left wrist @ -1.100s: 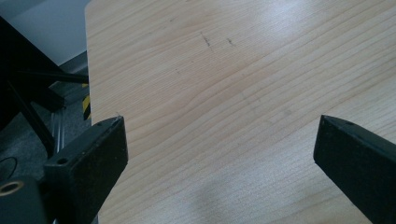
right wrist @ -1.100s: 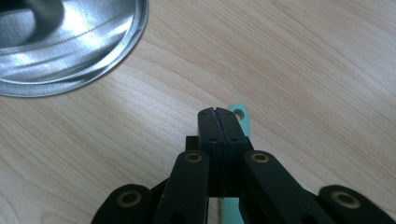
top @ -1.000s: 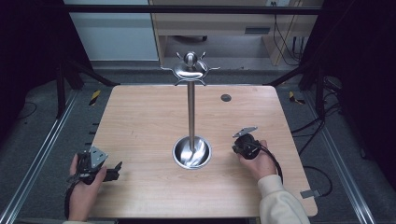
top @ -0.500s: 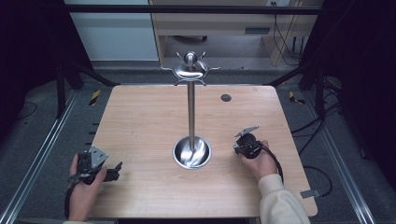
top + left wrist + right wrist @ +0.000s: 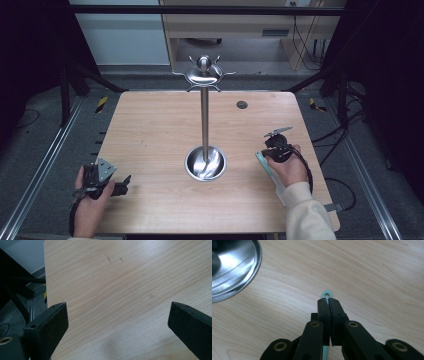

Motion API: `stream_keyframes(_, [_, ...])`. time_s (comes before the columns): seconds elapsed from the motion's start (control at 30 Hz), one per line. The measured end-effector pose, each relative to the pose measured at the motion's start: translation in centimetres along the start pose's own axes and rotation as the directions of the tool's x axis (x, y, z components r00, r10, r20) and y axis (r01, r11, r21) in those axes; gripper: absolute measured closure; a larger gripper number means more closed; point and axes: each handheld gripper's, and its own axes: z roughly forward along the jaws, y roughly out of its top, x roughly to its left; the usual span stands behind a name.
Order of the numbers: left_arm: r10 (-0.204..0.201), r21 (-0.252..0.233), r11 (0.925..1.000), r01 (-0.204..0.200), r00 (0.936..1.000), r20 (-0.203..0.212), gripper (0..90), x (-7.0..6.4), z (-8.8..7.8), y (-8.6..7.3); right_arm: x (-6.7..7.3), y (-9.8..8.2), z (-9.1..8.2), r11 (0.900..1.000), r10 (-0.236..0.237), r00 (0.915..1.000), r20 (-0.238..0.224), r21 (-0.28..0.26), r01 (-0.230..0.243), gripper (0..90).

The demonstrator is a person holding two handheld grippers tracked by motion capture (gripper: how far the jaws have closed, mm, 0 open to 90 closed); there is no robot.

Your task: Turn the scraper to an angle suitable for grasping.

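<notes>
Table (image 5: 150, 130) bare but for a steel stand (image 5: 204, 120) at its middle, hooks empty. Right gripper (image 5: 328, 300) pinching a thin teal utensil (image 5: 327, 293) by its loop end, low beside the stand's dish — picked up, probably for hanging. Left gripper (image 5: 117, 322) spread wide, idle.

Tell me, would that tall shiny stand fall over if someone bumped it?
Probably not easily: the metal stand has a wide round base sitting flat on the table. A bump up near its hooked top might rock it, since the pole is tall and thin.
</notes>
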Motion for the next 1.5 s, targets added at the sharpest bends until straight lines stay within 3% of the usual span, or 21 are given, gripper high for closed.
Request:
stream_keyframes(0.27, [0.001, 0.000, 1.0000, -0.001, 1.0000, 0.003, 2.7, -0.1, 0.0, 0.0, -0.2, 0.9, -0.1, 0.997, -0.014, 0.9999, -0.005, 0.078, 0.015, 74.5])
stream_keyframes(0.47, [0.002, 0.003, 1.0000, -0.002, 1.0000, 0.005, 2.7, -0.1, -0.1, 0.0, 0.0, 0.8, 1.1, 0.987, -0.022, 0.9996, -0.017, 0.157, 0.025, 68.7])
stream_keyframes(0.5, [0.004, 0.004, 1.0000, -0.004, 1.0000, 0.005, 2.7, -0.1, -0.1, 0.0, -0.1, 0.6, 1.7, 0.982, -0.002, 0.9997, -0.025, 0.188, 0.007, 67.9])
stream_keyframes(0.57, [0.004, 0.004, 1.0000, -0.004, 1.0000, 0.006, 2.7, -0.1, 0.0, 0.0, -0.2, 0.5, 2.1, 0.980, -0.010, 0.9998, -0.019, 0.197, 0.014, 67.7])
stream_keyframes(0.6, [0.004, 0.004, 1.0000, -0.004, 1.0000, 0.006, 2.7, -0.1, 0.0, 0.0, -0.2, 0.5, 2.3, 0.977, 0.009, 0.9999, -0.015, 0.213, -0.006, 67.7])
stream_keyframes(0.9, [0.005, 0.004, 1.0000, -0.005, 1.0000, 0.008, 2.7, -0.2, 0.0, 0.0, -0.2, 0.8, 3.5, 0.973, 0.009, 0.9997, -0.022, 0.231, -0.003, 69.2])
stream_keyframes(1.2, [0.002, 0.002, 1.0000, -0.002, 1.0000, 0.009, 2.7, -0.1, 0.0, 0.0, -0.1, 0.8, 4.0, 0.971, 0.037, 0.9992, -0.014, 0.237, -0.033, 72.5])
stream_keyframes(1.5, [0.007, 0.005, 1.0000, -0.007, 0.9999, 0.012, 2.7, -0.2, 0.0, 0.0, -0.2, 0.7, 4.2, 0.971, 0.034, 0.9994, -0.007, 0.238, -0.032, 73.3])
